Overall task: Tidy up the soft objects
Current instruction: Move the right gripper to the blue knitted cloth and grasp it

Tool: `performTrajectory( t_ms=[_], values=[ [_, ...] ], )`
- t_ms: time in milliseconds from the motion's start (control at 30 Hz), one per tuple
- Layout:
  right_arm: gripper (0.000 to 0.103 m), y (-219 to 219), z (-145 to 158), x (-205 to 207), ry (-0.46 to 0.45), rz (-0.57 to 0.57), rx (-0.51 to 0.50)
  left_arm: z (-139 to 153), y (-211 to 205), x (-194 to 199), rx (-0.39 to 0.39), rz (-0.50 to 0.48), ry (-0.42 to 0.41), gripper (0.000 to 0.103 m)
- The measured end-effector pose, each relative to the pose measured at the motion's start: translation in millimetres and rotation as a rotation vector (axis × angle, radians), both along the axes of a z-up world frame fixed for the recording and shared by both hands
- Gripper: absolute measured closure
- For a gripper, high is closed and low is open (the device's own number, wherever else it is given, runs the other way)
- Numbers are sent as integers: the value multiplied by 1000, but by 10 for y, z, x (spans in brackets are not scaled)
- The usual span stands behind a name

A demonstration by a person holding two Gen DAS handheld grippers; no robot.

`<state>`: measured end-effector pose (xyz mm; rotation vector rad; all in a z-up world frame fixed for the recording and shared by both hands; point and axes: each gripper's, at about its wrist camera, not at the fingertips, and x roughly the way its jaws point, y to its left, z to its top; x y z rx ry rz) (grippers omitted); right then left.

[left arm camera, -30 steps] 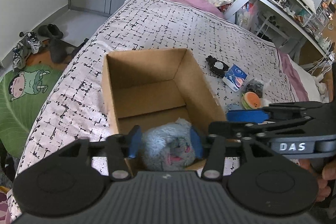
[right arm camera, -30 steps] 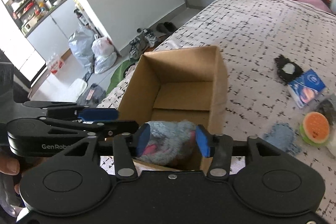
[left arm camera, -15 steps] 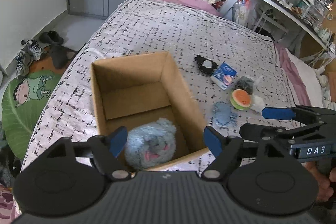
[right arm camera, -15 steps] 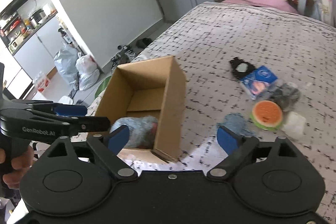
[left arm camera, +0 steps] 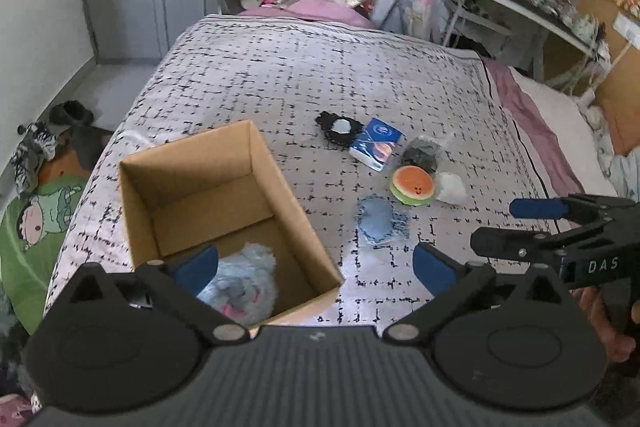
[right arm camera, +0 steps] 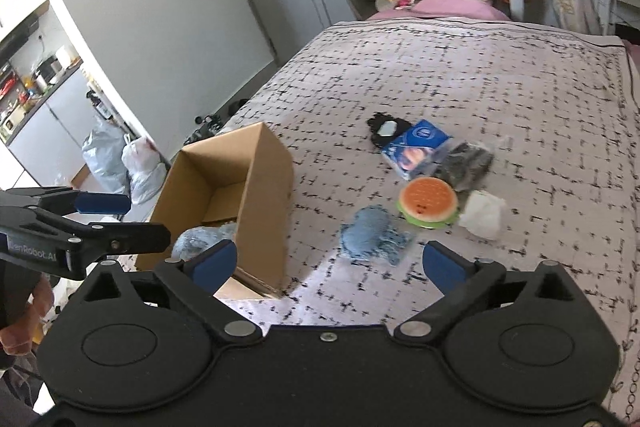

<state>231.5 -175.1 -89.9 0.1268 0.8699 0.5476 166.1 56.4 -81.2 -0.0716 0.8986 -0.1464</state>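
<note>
Plush toy [left arm camera: 240, 287], the fluffy blue one, is sitting down in the near end of the cardboard box [left arm camera: 208, 163] on the bed [left arm camera: 320, 67], nothing touching it. Left gripper [left arm camera: 316, 263] hangs over the box's near corner, angled down, jaws spread wide with nothing between them. Right gripper [right arm camera: 330, 259] is spread wide too and empty, tilted down over the bedspread beside the box, with the flat blue cloth [right arm camera: 372, 235] just ahead of it. Compared to a second ago, both sets of tongs were pinching that plush together right over the box; their jaws have just been opening, the toy has dropped in, and both hands have pulled back and apart. The burger toy [left arm camera: 413, 185], blue packet [left arm camera: 376, 143] and the rest lie in a cluster beside the box.
</note>
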Motion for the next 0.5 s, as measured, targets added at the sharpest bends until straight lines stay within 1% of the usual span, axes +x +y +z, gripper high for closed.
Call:
performTrajectory(
  t_ms=[100, 233, 300, 400, 433, 500],
  values=[
    [3, -107, -26, -18, -8, -14, -8, 8, -74, 43, -17, -16, -6, 0],
    [2, -258, -74, -18, -12, -71, -31, 14, -152, 108, -25, -14, -14, 0],
    [2, -329, -93, -24, -22, -94, -43, 8, -164, 140, -61, -24, -8, 0],
    [2, -425, -115, -21, -32, -122, -51, -20, -162, 195, -138, -12, 4, 0],
    [2, -452, -123, -17, -32, -129, -48, -32, -177, 202, -150, -10, 3, 0],
    [2, -501, -141, -4, -32, -138, -43, -61, -251, 213, -124, -26, -7, 0]
  ],
)
